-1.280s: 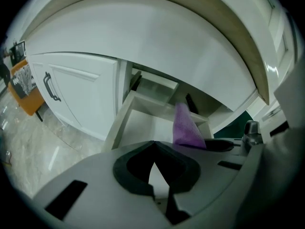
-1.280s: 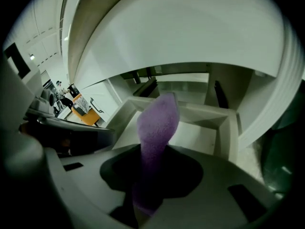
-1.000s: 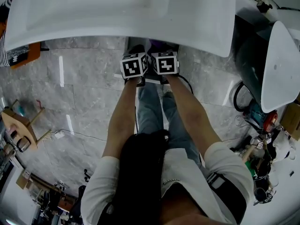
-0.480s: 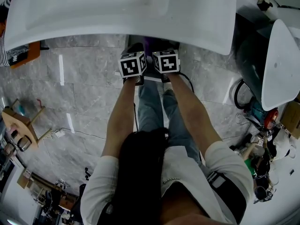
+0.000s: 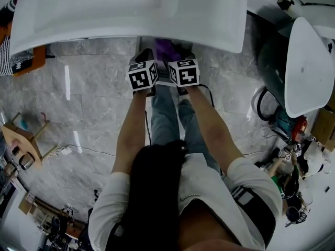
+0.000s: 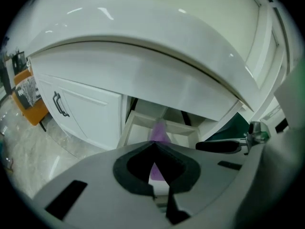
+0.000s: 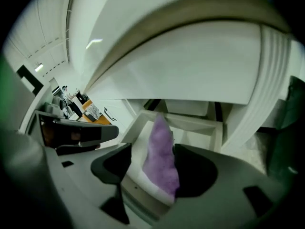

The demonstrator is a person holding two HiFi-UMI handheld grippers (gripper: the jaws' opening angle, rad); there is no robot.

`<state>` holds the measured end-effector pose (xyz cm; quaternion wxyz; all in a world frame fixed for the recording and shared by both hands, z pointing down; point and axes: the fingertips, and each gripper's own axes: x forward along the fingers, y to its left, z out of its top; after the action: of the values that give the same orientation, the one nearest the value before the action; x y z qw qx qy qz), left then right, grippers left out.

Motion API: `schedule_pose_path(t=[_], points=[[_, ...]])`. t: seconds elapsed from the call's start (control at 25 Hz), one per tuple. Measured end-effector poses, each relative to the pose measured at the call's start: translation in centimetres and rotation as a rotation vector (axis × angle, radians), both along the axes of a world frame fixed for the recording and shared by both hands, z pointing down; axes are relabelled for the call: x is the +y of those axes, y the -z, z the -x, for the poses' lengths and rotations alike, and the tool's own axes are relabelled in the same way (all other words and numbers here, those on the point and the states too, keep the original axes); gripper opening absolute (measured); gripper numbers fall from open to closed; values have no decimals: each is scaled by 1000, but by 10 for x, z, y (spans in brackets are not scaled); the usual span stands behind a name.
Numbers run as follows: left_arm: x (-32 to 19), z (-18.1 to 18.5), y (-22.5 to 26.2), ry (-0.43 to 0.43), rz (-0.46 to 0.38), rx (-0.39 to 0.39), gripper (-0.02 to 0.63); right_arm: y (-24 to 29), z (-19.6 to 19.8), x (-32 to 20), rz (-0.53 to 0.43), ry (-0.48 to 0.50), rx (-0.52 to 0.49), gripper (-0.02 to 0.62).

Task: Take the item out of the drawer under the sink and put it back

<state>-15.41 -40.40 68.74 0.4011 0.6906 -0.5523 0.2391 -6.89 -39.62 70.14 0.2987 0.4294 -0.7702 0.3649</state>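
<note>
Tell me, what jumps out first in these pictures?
The fluffy purple cloth lies in the open drawer under the big white sink. The right gripper points at it: its jaws have just been opening, with the cloth showing between them but not pinched.

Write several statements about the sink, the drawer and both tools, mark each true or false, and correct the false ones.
1. The drawer under the sink is pulled open. True.
2. The left tool clamps the purple item. False: its jaws are together with nothing in them, and the purple item sits in the drawer.
3. The right tool has its jaws apart. True; they have just been opening, and the purple item shows between them without being pressed.
4. The cabinet door beside the drawer hangs open. False: it is closed, with its dark handle facing out.
</note>
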Motion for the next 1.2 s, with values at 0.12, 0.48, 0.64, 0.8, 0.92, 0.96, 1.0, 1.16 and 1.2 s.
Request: schedule_pose_path(t=[0.12,0.48,0.64,0.8,0.92,0.96,1.0,1.16,1.2], points=[[0,-2,27,13,-36,19,3,26,-4,4,-33,17,-2,288],[20,-26,92,3,-105,30,3,94,-16,14,-87,27,-33,282],[32,-26,116,15,-138,19,3,124,-18,18,-129,49,-41,242],[42,-33,141,29,-174,21,3,151,-29,28,-178,63,-20,176],[49,-36,161,46,-211,28,3,165,-32,39,-200,64,-10,143],[51,-39,167,45,-224,29,3,170,-34,41,-213,60,-4,120],[52,-41,173,44,-236,28,3,175,-36,43,-226,56,1,101],[60,-47,189,48,-265,28,3,190,-32,52,-249,80,-9,25],[62,-48,191,53,-269,31,3,192,-30,54,-253,90,-11,21]])
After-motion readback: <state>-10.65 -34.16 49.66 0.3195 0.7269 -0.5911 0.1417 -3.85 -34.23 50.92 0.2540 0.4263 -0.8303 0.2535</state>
